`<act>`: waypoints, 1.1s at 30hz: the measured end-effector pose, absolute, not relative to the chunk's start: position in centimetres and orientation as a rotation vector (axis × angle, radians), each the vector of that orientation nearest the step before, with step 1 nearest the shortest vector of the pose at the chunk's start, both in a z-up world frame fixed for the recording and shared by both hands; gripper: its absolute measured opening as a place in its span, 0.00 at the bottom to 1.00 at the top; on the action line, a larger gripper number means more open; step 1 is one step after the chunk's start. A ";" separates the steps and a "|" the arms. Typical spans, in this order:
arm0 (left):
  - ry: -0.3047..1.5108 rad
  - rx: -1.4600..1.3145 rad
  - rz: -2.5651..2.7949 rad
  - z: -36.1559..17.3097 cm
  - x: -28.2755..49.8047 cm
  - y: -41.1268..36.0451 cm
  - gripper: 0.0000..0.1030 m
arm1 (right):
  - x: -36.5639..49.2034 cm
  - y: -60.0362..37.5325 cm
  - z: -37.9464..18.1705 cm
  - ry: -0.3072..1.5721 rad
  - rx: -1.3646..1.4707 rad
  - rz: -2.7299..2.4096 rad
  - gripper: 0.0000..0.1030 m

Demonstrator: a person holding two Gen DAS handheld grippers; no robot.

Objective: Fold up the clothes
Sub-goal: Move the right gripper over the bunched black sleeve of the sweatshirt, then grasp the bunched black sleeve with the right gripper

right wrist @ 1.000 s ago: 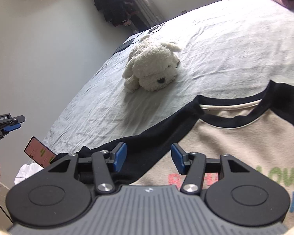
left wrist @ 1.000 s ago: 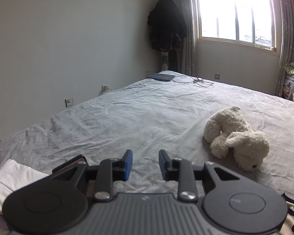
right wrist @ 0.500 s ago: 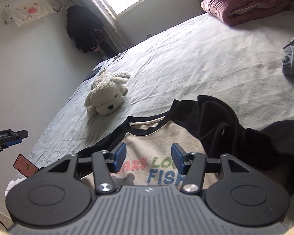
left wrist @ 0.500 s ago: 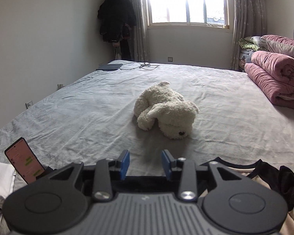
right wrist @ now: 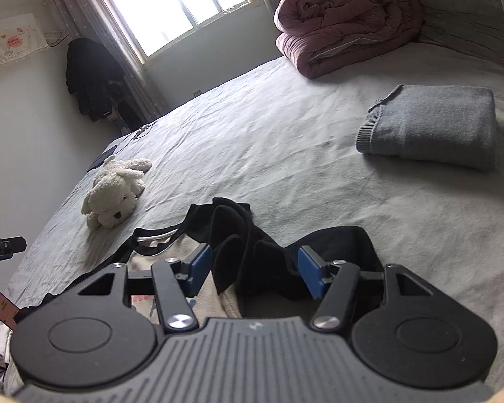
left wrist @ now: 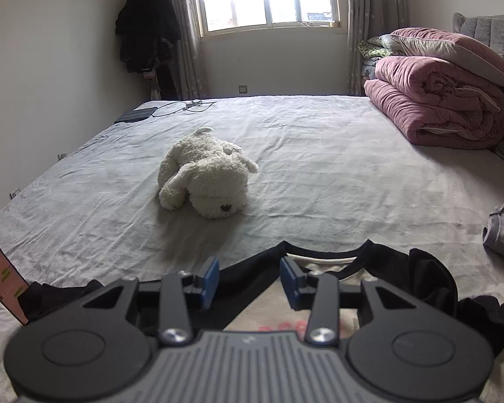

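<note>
Both the left gripper and right gripper hover spread and empty over the shirt lying bunched on the bed, its print and lower half hidden behind their bodies.

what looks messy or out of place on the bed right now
The cream T-shirt with black sleeves lies unfolded, its black right sleeve bunched in a heap. A white plush dog sprawls mid-bed, while the grey sweater is folded neatly.
</note>
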State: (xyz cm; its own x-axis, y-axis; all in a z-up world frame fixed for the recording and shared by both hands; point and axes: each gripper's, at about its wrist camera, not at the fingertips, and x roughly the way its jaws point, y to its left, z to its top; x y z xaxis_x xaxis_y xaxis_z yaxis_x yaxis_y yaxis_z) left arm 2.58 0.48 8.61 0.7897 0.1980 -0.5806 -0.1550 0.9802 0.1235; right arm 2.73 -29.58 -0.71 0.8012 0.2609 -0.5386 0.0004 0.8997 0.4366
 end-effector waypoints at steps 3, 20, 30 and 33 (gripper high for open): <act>0.648 0.073 0.154 8.1 2.7 -1.2 0.53 | 2.8 -31.3 -0.8 0.663 0.437 0.093 0.66; 0.820 -0.056 -0.209 -1.8 3.9 -9.8 0.79 | 4.6 -34.8 -4.1 0.896 0.266 0.015 0.72; 0.749 -0.175 -0.225 -6.5 3.4 -8.4 0.79 | 2.8 -33.0 -1.9 0.801 0.198 0.162 0.70; 0.682 -0.171 -0.232 -8.3 2.3 -8.2 0.79 | 3.7 -31.4 -3.2 0.841 0.152 0.194 0.70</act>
State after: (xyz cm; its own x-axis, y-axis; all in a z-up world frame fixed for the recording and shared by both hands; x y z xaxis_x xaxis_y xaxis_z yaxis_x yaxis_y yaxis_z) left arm 2.33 -8.16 -8.26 0.7521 -0.2670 -0.6026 0.1556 0.9604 -0.2313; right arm 3.67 -31.43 -3.21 0.6506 0.2300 -0.7238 -0.1101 0.9715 0.2097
